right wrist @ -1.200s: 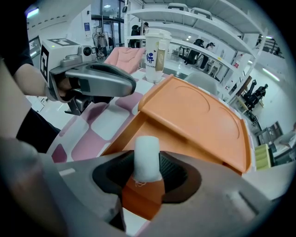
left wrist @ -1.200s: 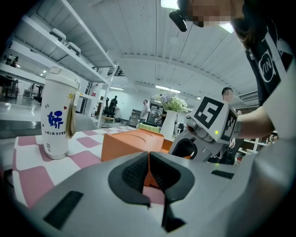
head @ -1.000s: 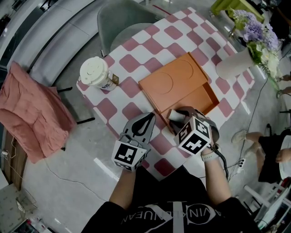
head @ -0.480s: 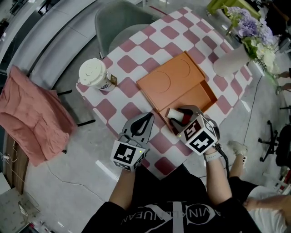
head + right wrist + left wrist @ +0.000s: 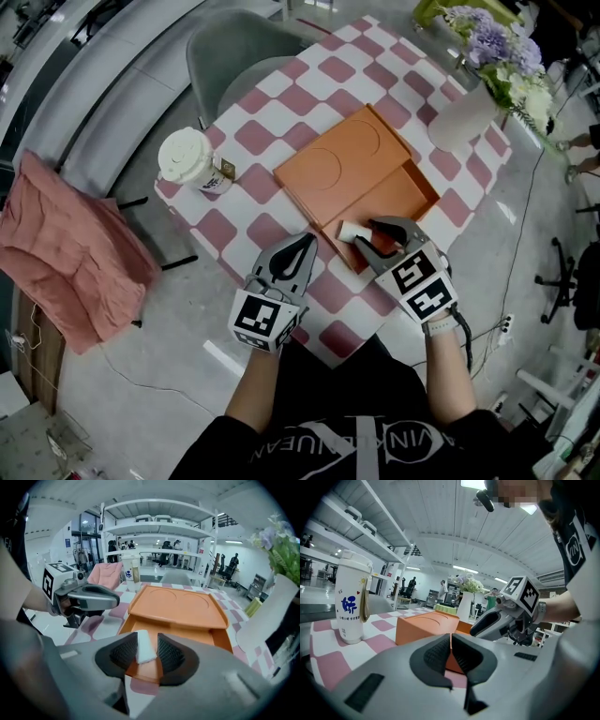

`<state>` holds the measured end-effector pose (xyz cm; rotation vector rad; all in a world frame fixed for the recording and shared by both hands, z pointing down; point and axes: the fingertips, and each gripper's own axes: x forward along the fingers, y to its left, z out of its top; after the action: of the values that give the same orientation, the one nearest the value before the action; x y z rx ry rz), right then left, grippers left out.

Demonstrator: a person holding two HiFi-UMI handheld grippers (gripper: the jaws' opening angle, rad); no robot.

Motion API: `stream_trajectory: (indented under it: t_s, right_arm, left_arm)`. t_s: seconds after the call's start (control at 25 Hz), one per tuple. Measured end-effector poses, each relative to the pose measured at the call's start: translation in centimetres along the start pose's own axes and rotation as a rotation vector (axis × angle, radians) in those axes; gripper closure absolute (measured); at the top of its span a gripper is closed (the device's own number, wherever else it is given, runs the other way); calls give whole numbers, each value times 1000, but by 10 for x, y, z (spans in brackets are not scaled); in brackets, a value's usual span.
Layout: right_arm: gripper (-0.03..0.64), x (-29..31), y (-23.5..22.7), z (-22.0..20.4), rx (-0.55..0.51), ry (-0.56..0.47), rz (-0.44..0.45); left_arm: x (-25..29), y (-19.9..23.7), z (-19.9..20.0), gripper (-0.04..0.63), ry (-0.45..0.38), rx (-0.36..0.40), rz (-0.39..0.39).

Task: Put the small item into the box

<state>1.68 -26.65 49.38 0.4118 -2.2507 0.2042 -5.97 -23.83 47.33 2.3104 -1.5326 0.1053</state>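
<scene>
While the checkered table [image 5: 281,112] and the orange box [image 5: 342,169] on it sit just as they did a second ago, with the lid slid back and the tray end open toward the person, the right hand-held gripper [image 5: 366,236] has eased back a little. Its jaws stood at their widest and are now closing. The small white item [image 5: 144,646] shows between them in the right gripper view, against one pad with a gap at the other, so I'd not call it gripped. From the head view it seems to lie in the open part of the box, just at the jaw tips. The left hand-held gripper [image 5: 300,246] waits near the box's corner, jaws together on nothing. My reading — the drop is made, and what's left is drawing clear without dragging the item back out
</scene>
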Motion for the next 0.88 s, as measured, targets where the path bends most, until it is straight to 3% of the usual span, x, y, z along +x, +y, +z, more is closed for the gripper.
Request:
stream_trajectory:
  t_s: [0.6,0.88]
  right_arm:
    - [607,-44,-4,-1,129,-161,-124]
    - [610,-67,-1,3,184,-247,-158]
  left_arm:
    - [-2,-21,15,580,-10,52,-67]
    - [-4,-32,24,580,-22,74,-98]
